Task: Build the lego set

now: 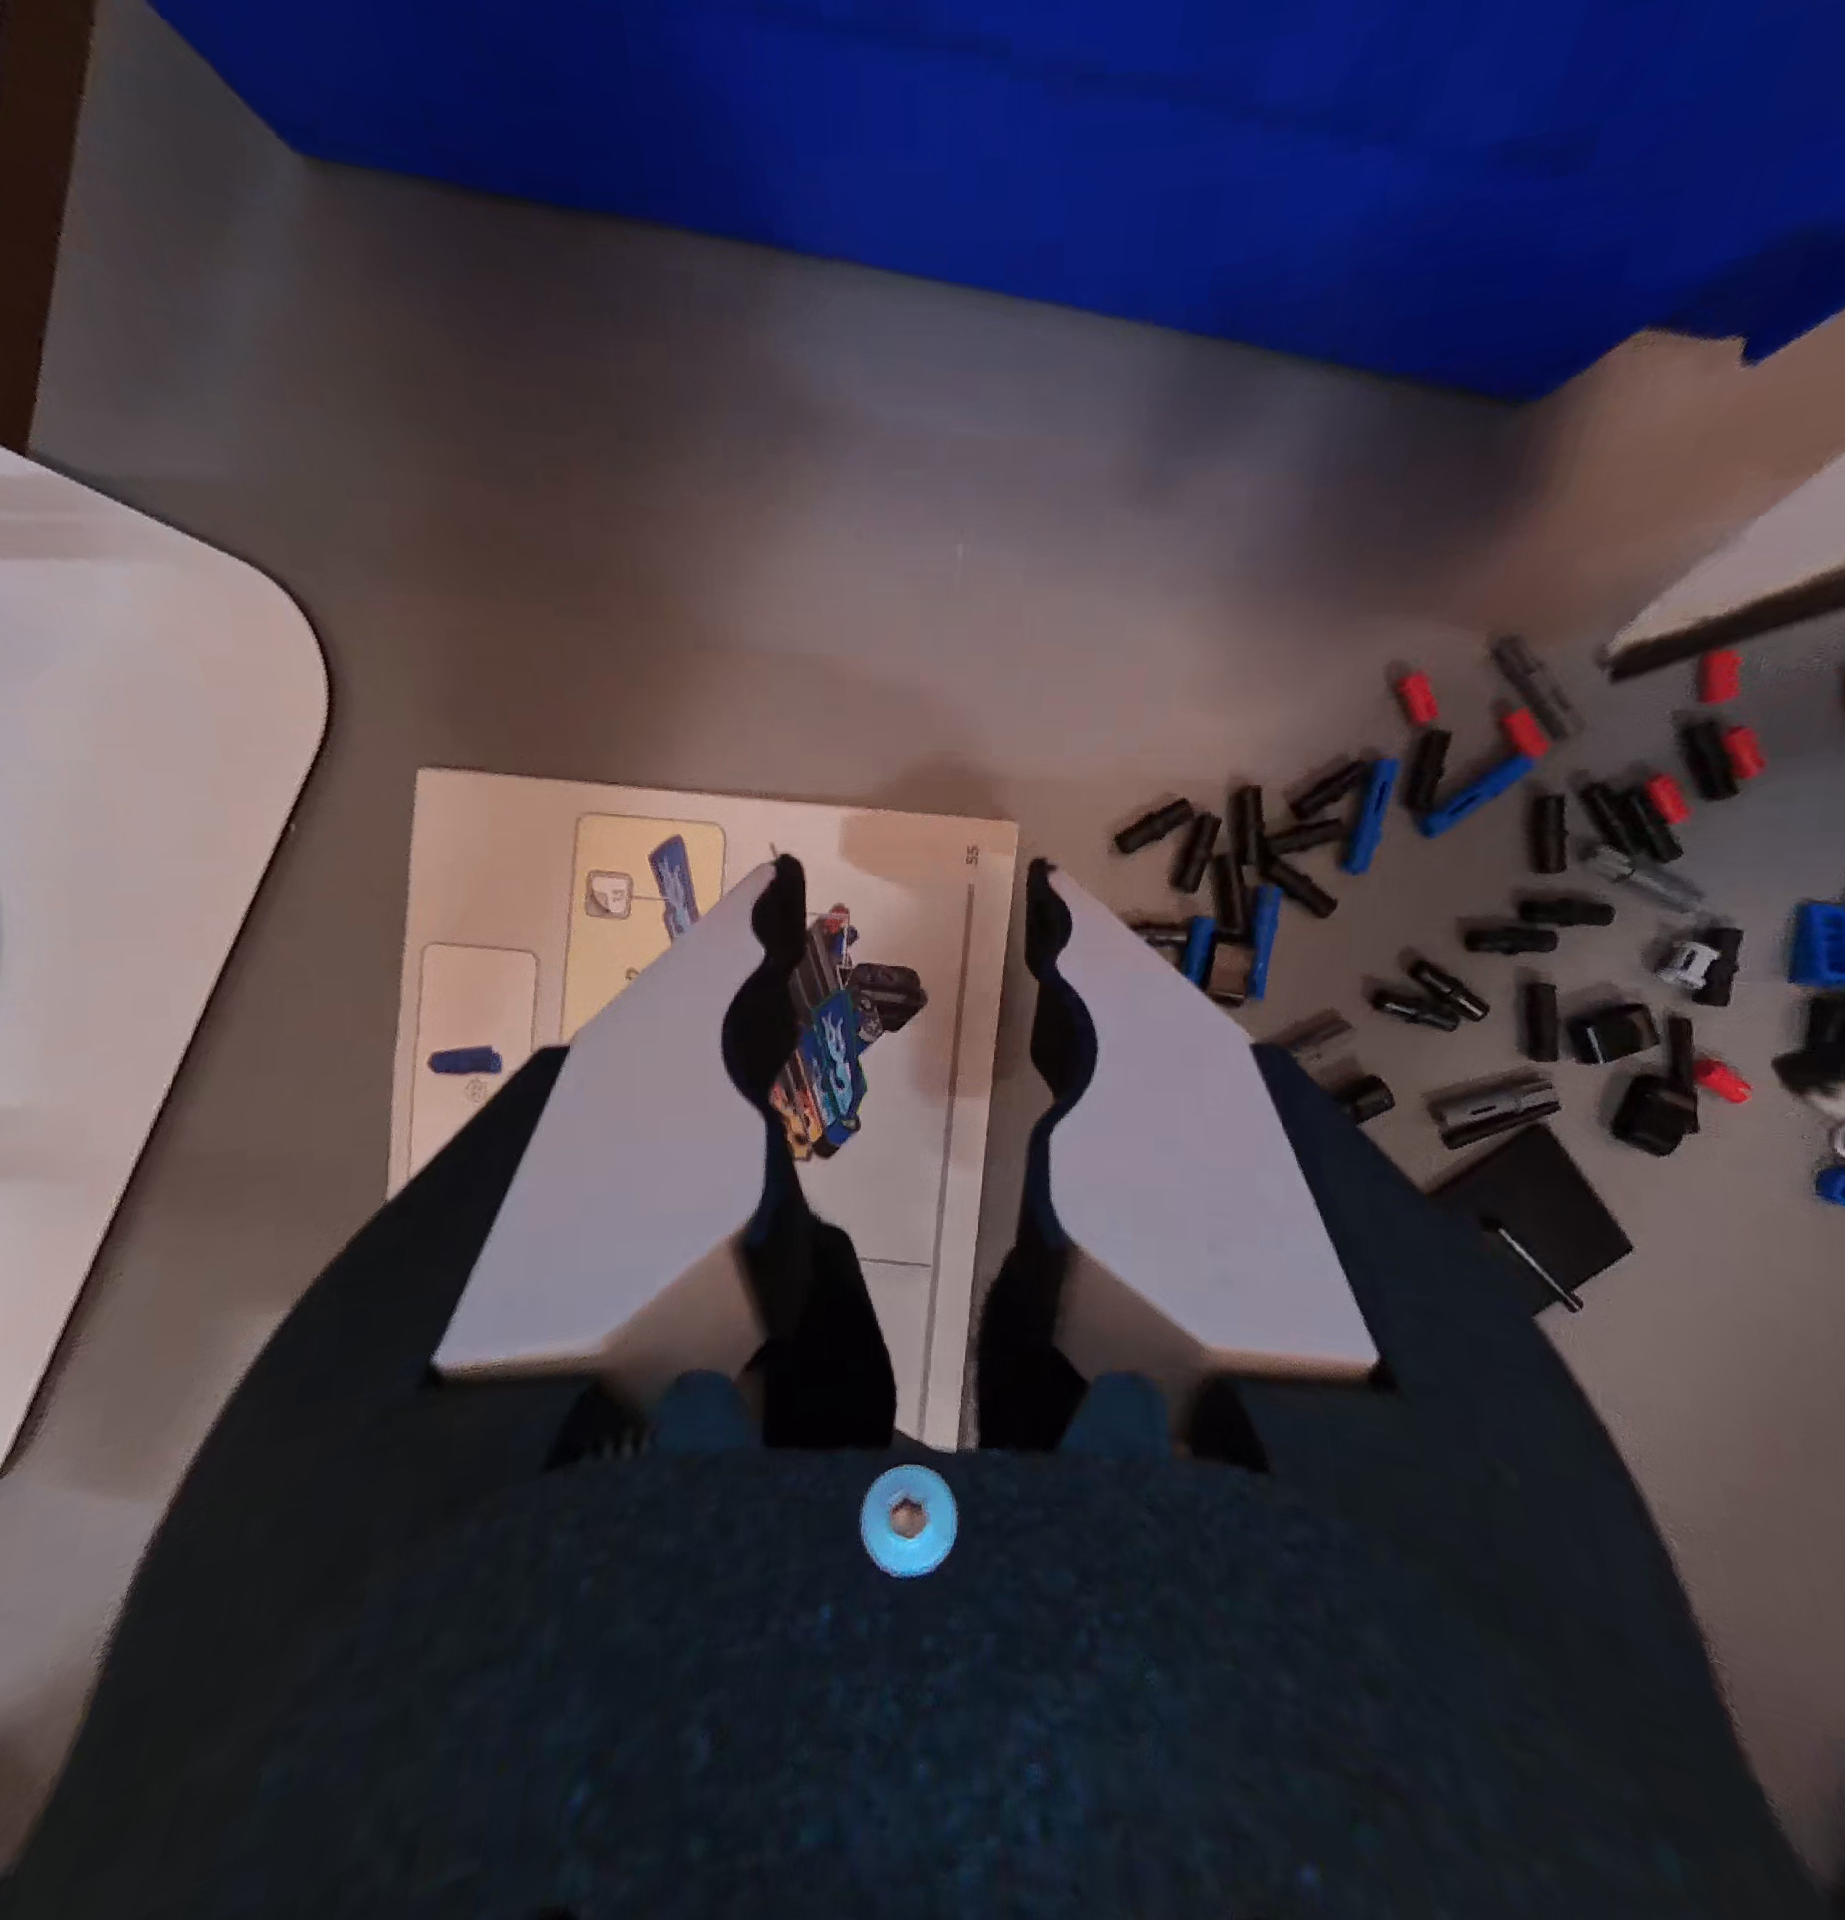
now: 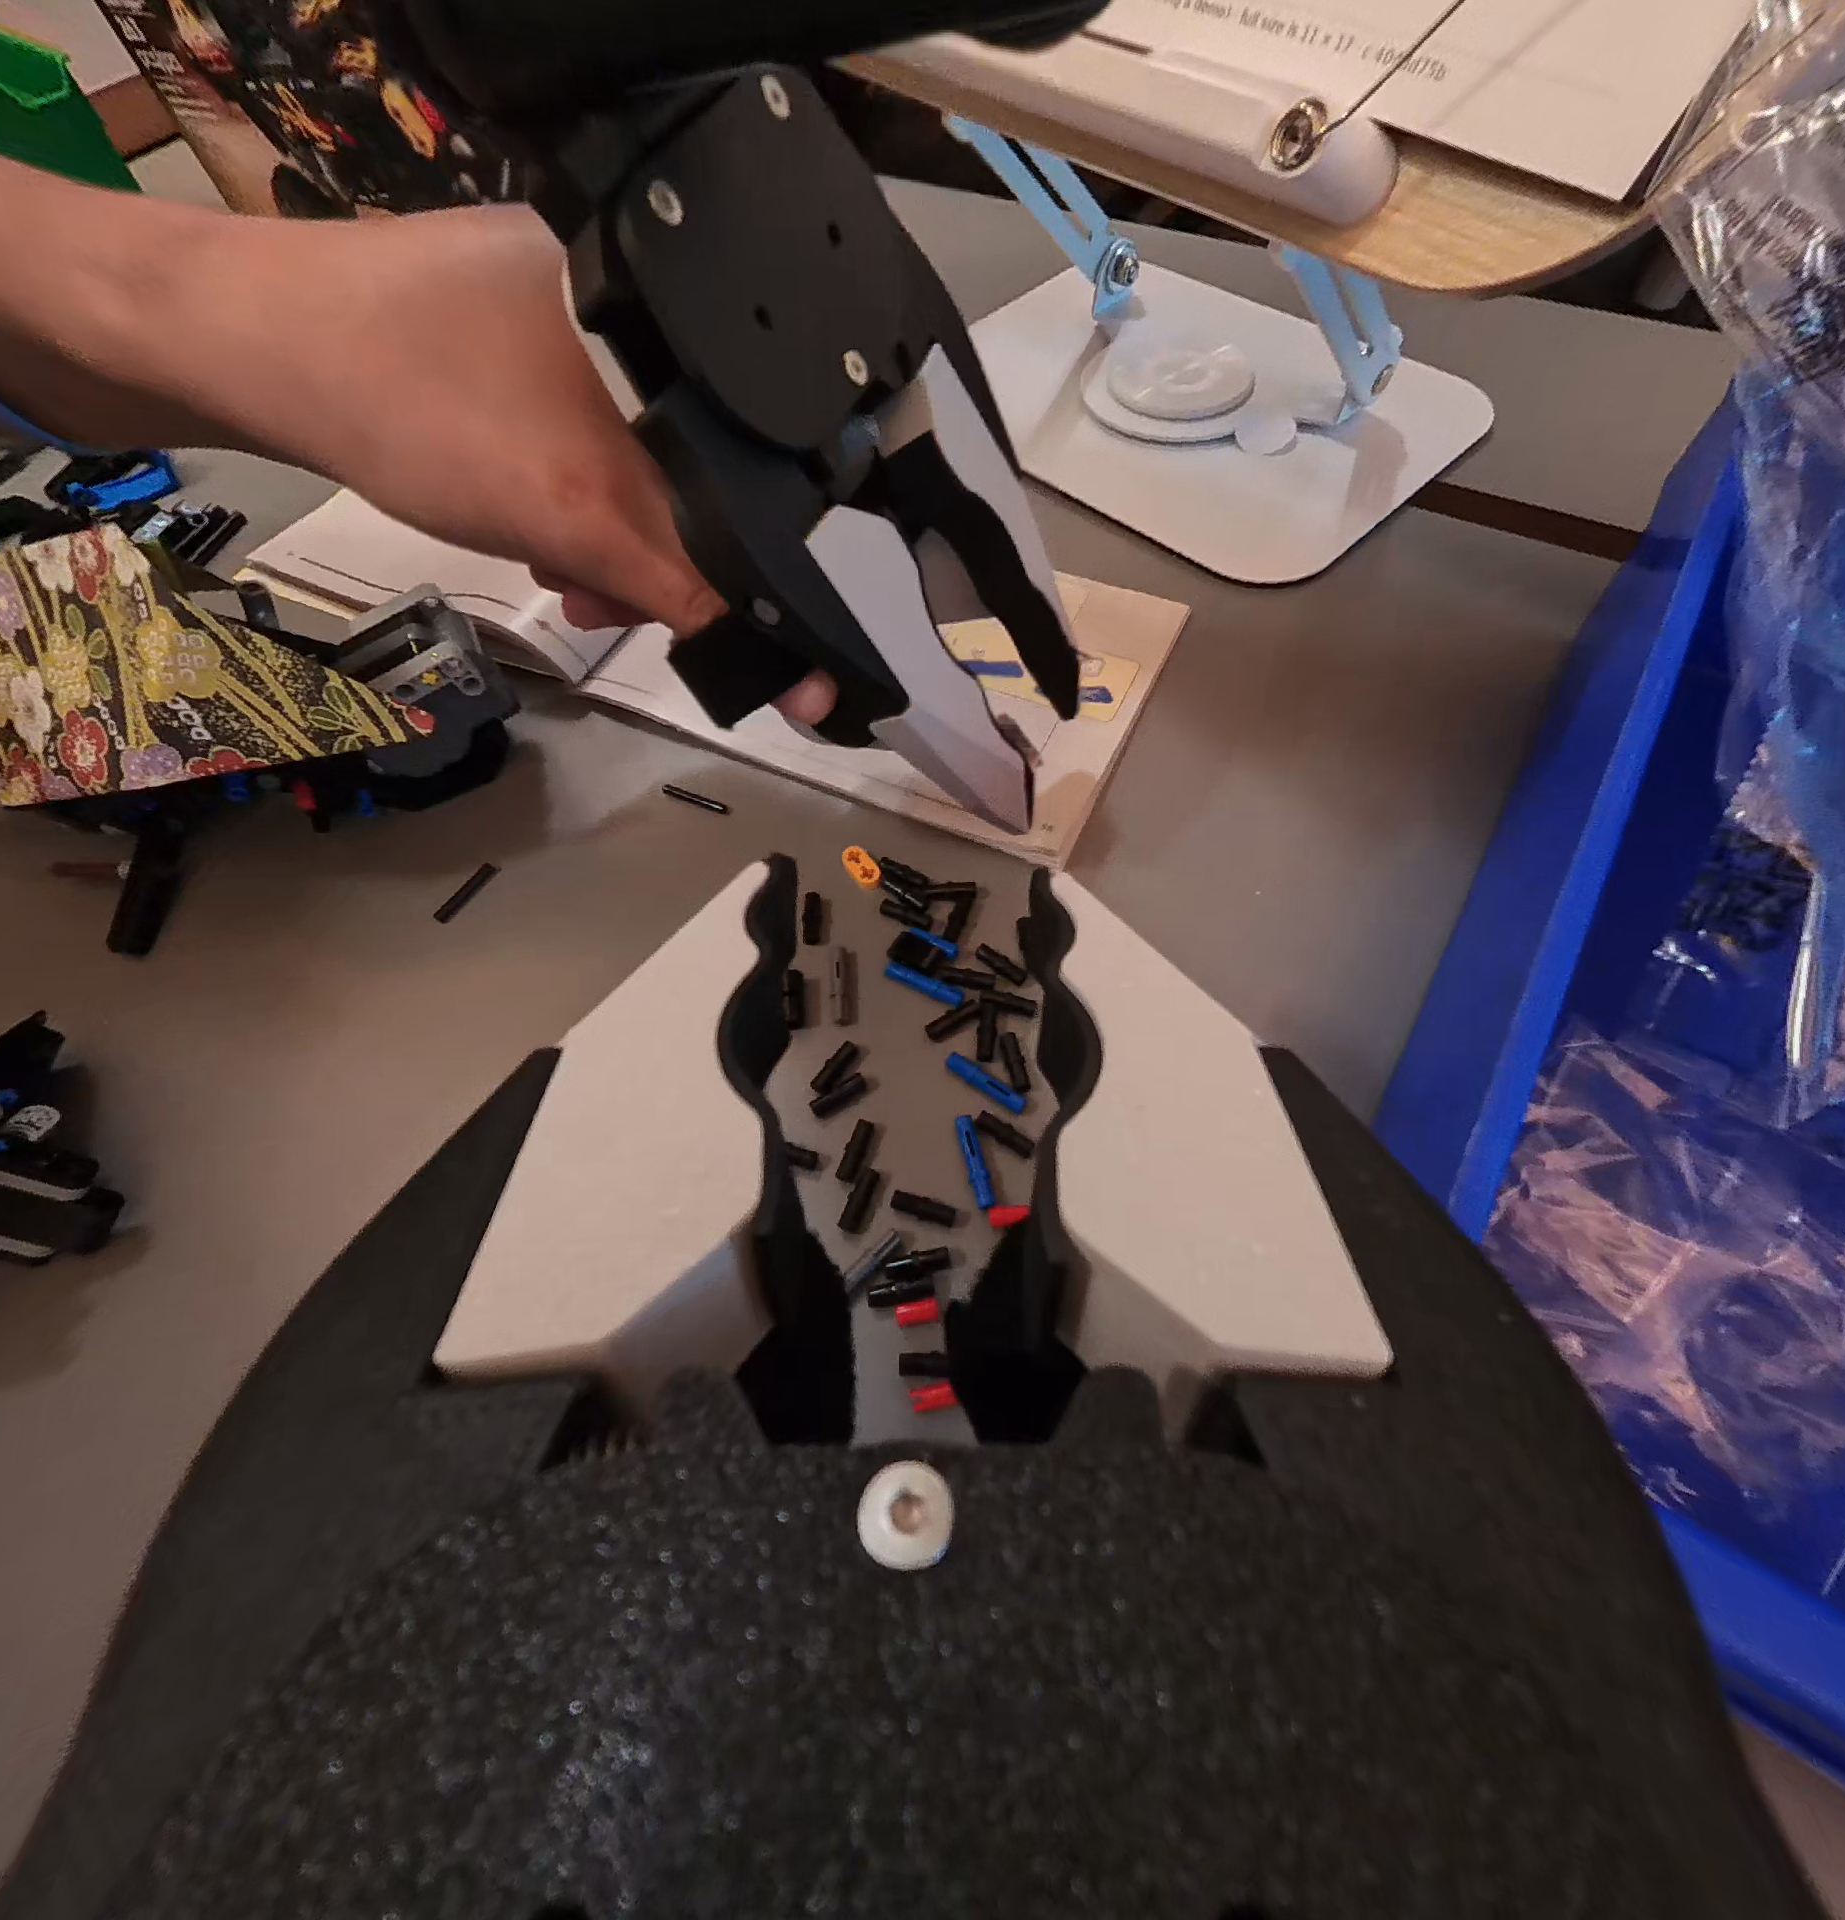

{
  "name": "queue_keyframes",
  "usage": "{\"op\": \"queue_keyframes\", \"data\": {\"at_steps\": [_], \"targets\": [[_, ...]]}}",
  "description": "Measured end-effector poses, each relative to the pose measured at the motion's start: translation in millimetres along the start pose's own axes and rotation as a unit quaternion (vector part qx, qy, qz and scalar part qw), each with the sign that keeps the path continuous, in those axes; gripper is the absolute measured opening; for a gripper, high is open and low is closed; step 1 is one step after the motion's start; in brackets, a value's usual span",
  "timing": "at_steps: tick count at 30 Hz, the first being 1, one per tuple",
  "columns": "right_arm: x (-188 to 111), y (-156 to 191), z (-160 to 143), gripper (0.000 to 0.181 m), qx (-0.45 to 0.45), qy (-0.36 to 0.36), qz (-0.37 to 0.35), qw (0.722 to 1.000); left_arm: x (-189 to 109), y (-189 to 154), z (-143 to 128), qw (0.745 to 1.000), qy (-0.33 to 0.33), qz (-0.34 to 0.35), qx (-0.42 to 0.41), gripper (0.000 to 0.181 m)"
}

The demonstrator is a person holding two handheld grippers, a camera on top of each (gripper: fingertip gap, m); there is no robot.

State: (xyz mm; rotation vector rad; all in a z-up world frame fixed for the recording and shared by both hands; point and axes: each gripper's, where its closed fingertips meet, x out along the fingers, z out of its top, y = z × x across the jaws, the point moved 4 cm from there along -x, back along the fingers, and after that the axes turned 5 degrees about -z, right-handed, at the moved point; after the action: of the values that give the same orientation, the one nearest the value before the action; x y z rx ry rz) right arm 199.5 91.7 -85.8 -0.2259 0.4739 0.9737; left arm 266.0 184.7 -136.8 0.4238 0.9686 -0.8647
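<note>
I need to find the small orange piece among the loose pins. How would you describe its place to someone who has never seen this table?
Start at the open instruction booklet lying flat on the grey table. Just below its near corner begins a scatter of small pins. The orange piece lies at the scatter's far edge, nearest the booklet; it is the only orange one among black, blue and red pins.

The right gripper [image 2: 907, 883] is hovering with jaws apart above a scatter of pins [image 2: 923, 1081] lying on the grey table [image 2: 274, 1039]. Beyond the pins, the left gripper [image 2: 1048, 758], gripped by a hand [image 2: 398, 416], is pointing its parted tips down at a booklet [image 2: 1115, 707]. Left of the pins a partly built model [image 2: 170, 675] is sitting; right of them, a blue bin [image 2: 1583, 904] is holding plastic bags.
</note>
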Motion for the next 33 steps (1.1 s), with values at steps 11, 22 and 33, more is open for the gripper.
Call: {"op": "queue_keyframes", "data": {"at_steps": [11, 22, 33], "targets": [[6, 8, -7, 0.044, -0.013, 0.024, 0.007, 1.0, 13, -11, -8, 1.0, 0.019, -0.004, 0.021, 0.034], [7, 11, -9, 0.044, -0.017, 0.031, 0.016, 0.999, 14, -16, 2, 1.0, 0.014, -0.02, 0.019, 0.0], [13, 7, -14, 0.043, -0.018, 0.045, 0.009, 0.999, -25, -6, -7, 0.999, -0.028, 0.02, 0.007, 0.0]]}}
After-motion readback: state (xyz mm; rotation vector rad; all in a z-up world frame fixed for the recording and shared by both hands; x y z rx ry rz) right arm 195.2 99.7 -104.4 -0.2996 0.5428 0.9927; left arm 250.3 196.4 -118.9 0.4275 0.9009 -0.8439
